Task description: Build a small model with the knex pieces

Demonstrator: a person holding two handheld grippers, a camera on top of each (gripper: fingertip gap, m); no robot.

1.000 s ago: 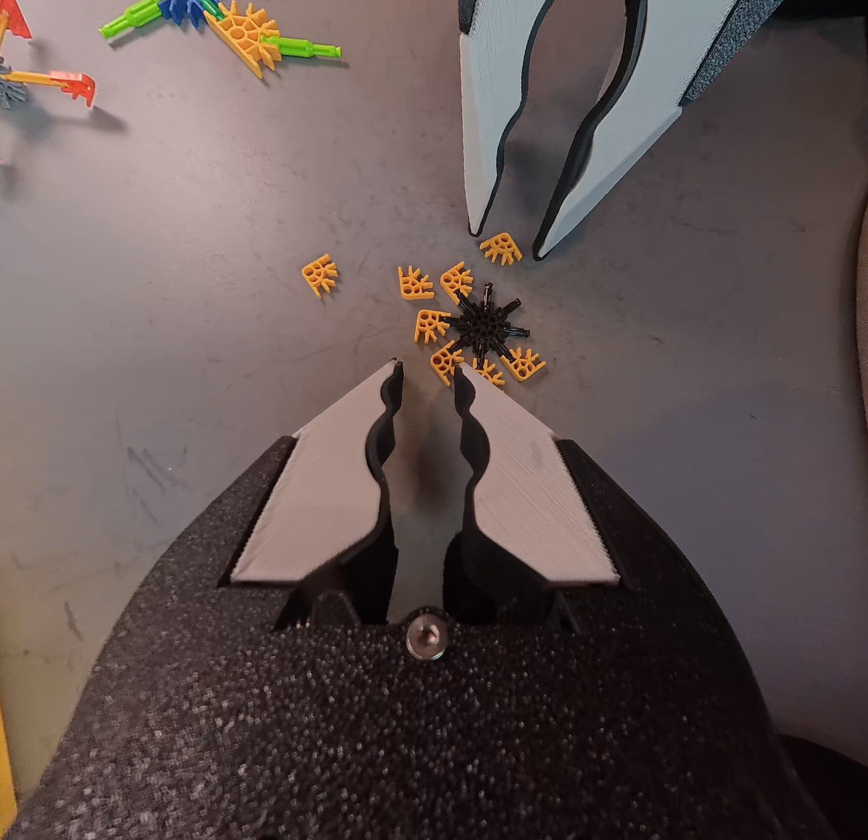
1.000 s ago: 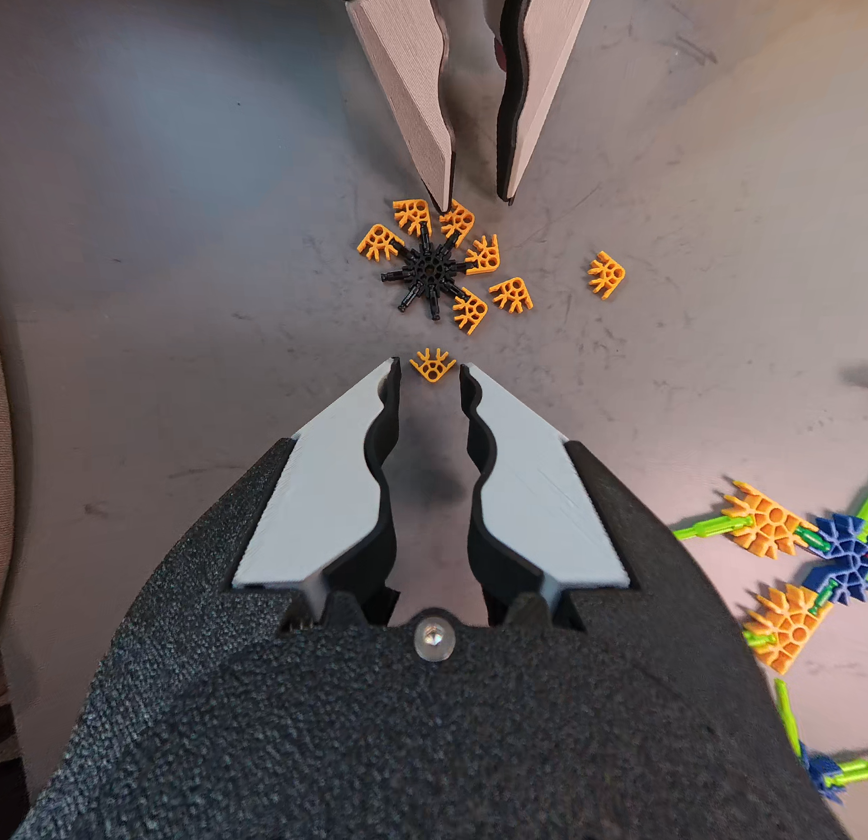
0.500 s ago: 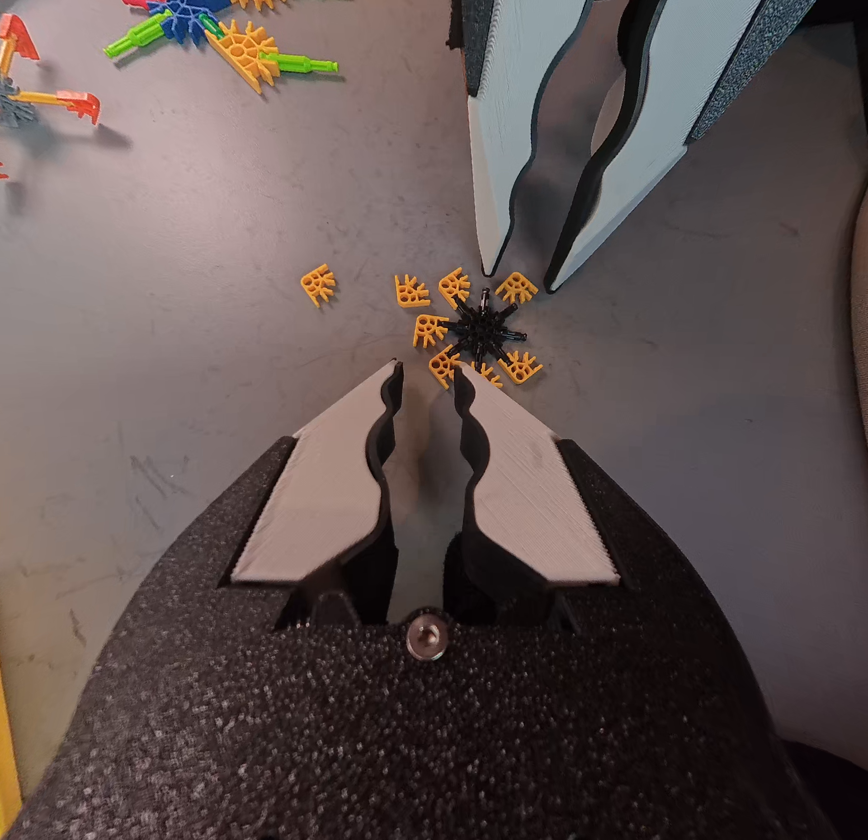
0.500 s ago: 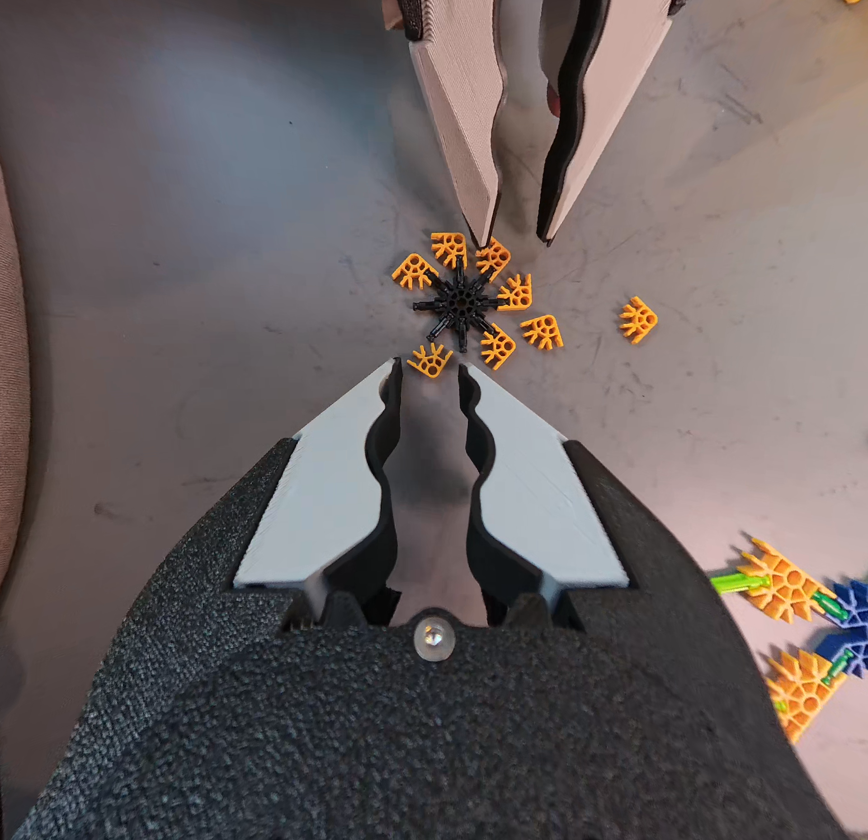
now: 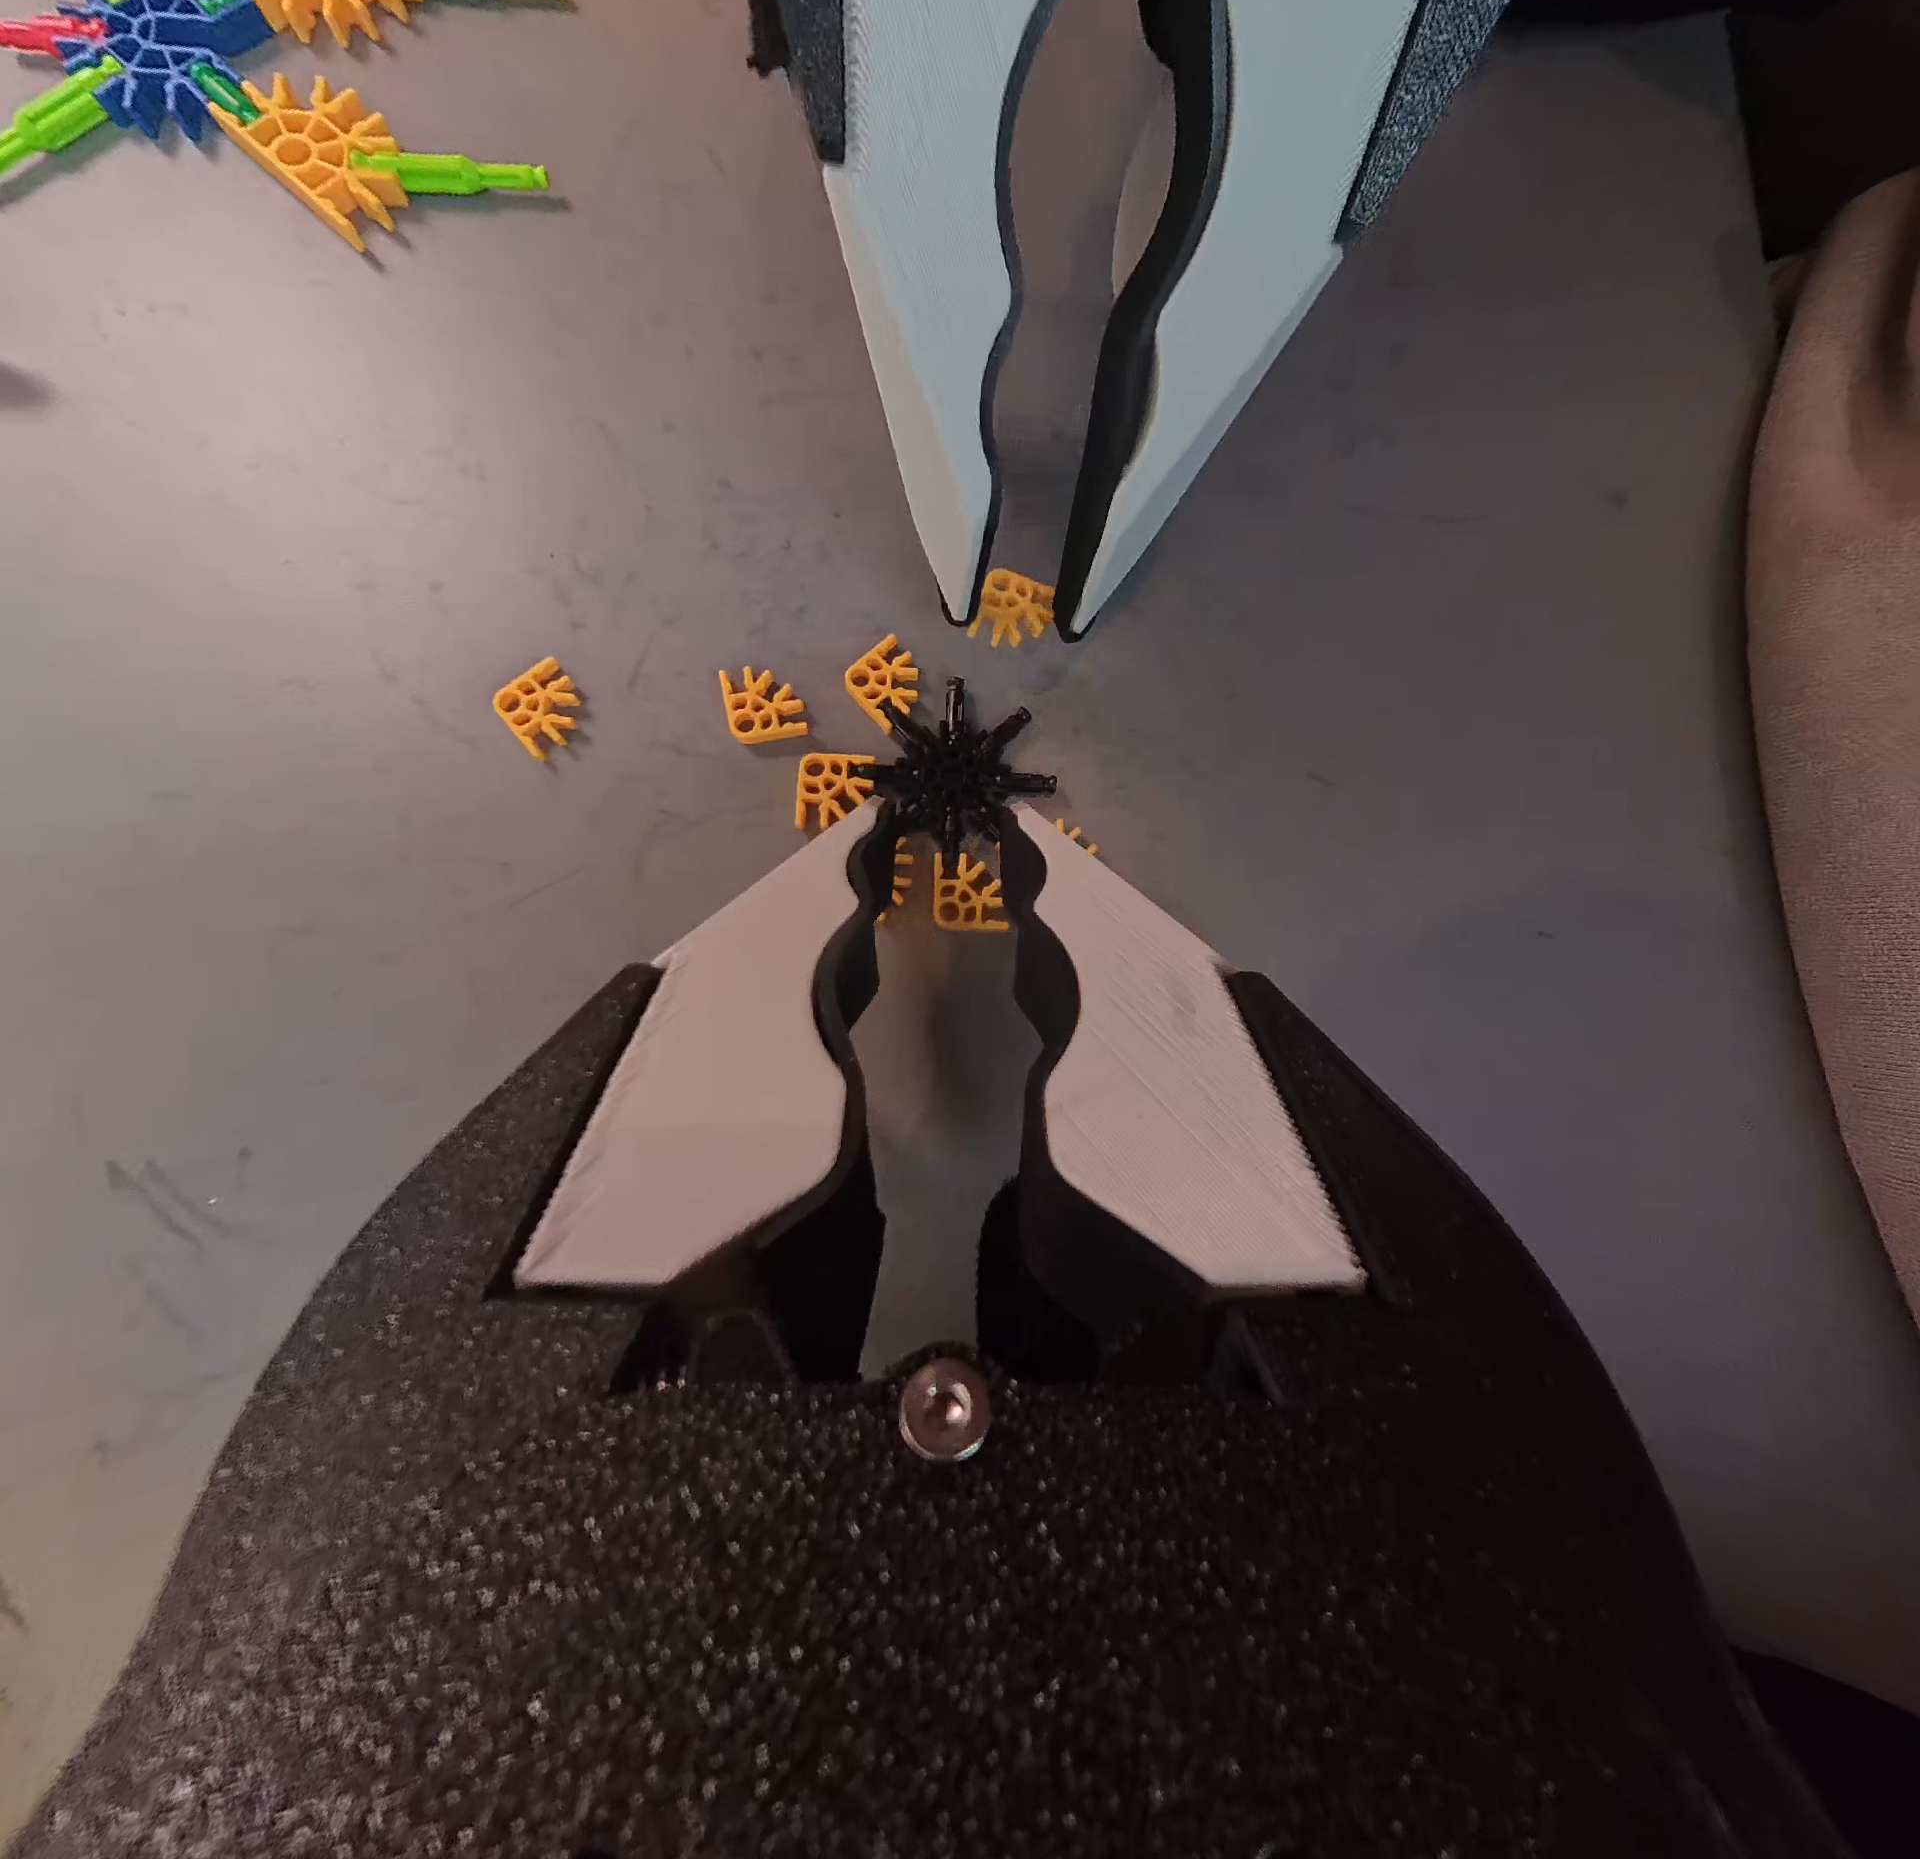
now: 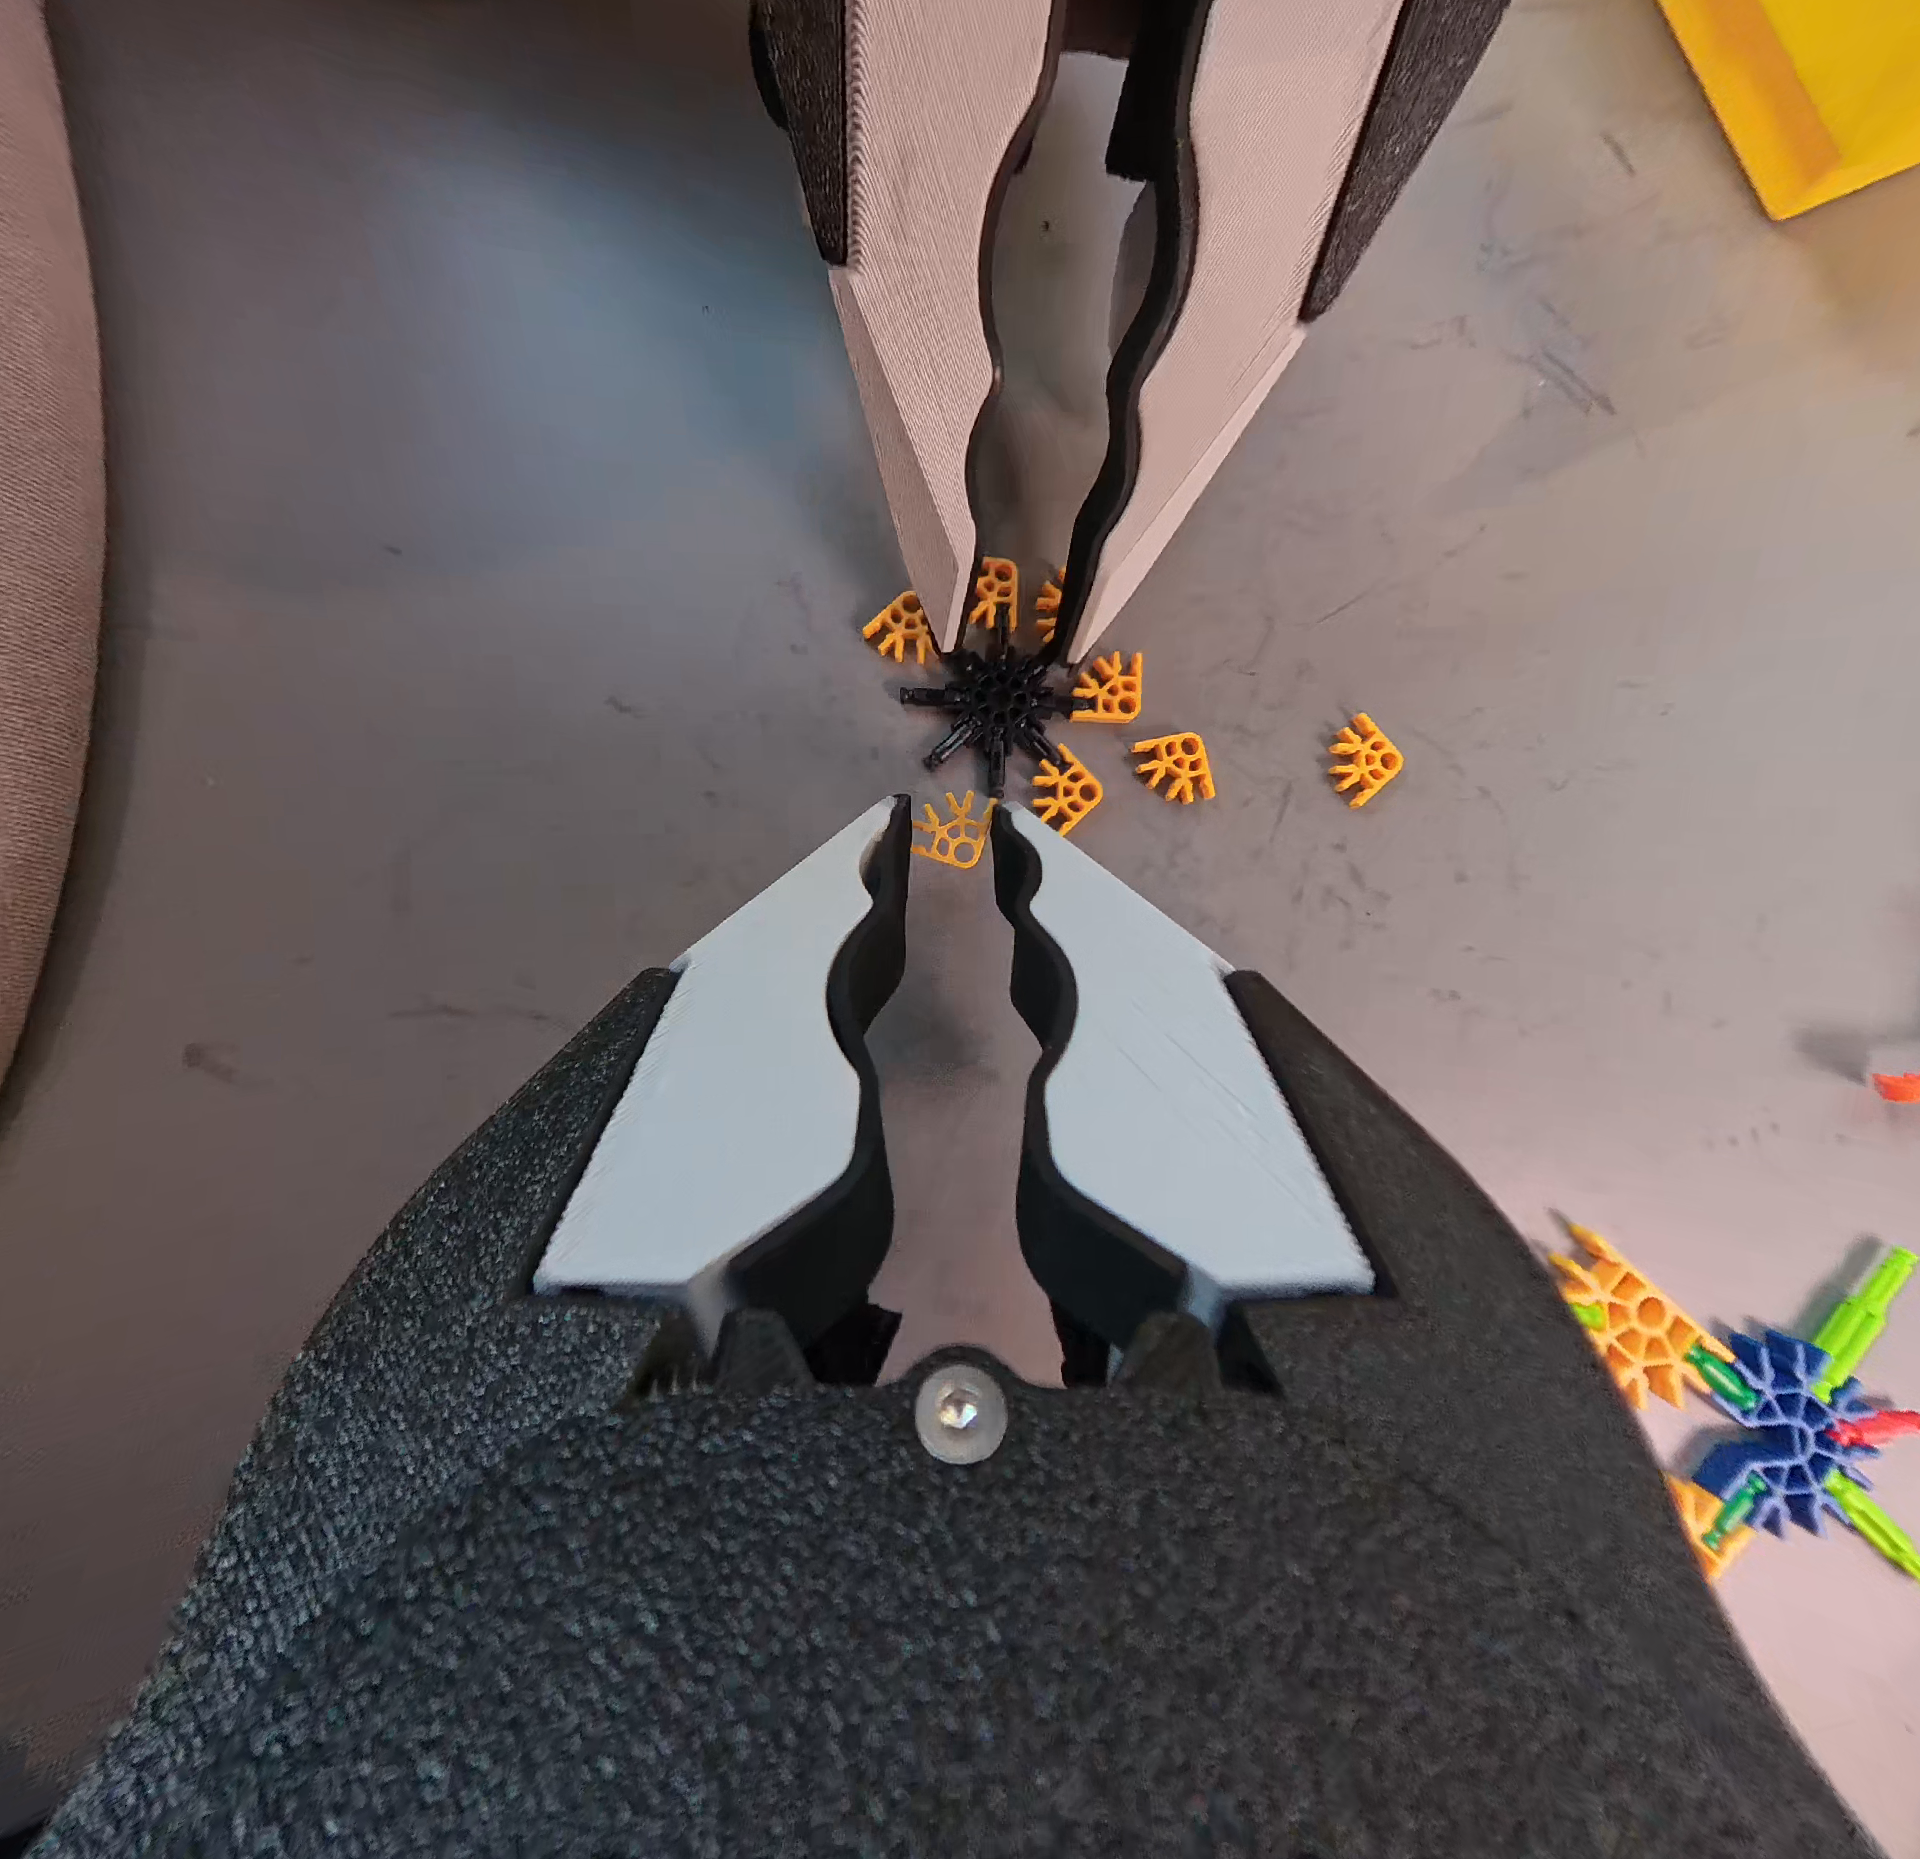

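**Two grippers close in on a black hub ringed by orange connectors**

Right gripper pinches one small orange connector between its fingertips, the piece just at 6 o'clock of the black star-shaped hub on the grey tabletop. In the left wrist view the same gripper reaches in from 12 o'clock, its narrowed jaws pressed on that orange piece.

Left gripper has its jaws spread a little, the tips straddling the near side of the hub; whether they touch it I cannot tell. From the right wrist view it comes from 12 o'clock, tips at the hub's far edge.

Counting the small orange connectors in the right wrist view: eight in all. One is in the right gripper. Three sit at the hub's far side, around and between the left gripper's tips, at roughly 10, 12 and 1 o'clock, the last half hidden. Others lie at 3 and 5 o'clock, one loose beyond, and one well apart at 3 o'clock.

One multicoloured assembly of blue hubs, green rods and larger orange connectors lies at 4 o'clock, and one yellow bin at 1 o'clock.
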